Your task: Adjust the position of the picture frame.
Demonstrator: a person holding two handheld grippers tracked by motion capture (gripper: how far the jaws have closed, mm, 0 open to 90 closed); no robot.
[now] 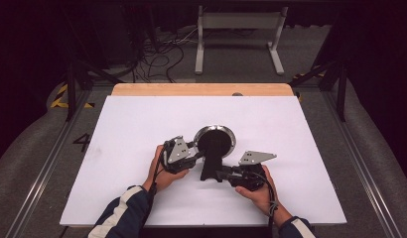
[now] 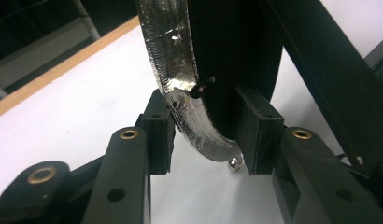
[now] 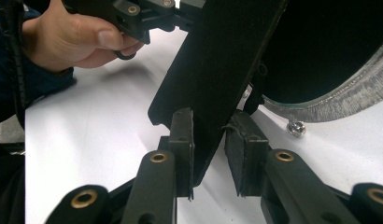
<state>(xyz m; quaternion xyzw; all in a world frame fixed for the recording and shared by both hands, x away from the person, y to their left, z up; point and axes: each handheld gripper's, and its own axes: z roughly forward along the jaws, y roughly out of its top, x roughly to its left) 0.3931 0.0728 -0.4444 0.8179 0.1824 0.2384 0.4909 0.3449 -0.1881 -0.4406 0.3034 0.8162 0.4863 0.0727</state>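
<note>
My left gripper clamps the round pan at its rim: one pad sits on the silvery outer wall, the other on the dark inner face, which holds the pan tipped up on edge. My right gripper is closed across the flat black handle, steadying it edgewise so the pan cannot swing. A small loose metal ball lies just below the rim, lower centre of the left gripper view. In the high view the pan sits centre frame on the white table, well clear of every edge, with open room all round.
</note>
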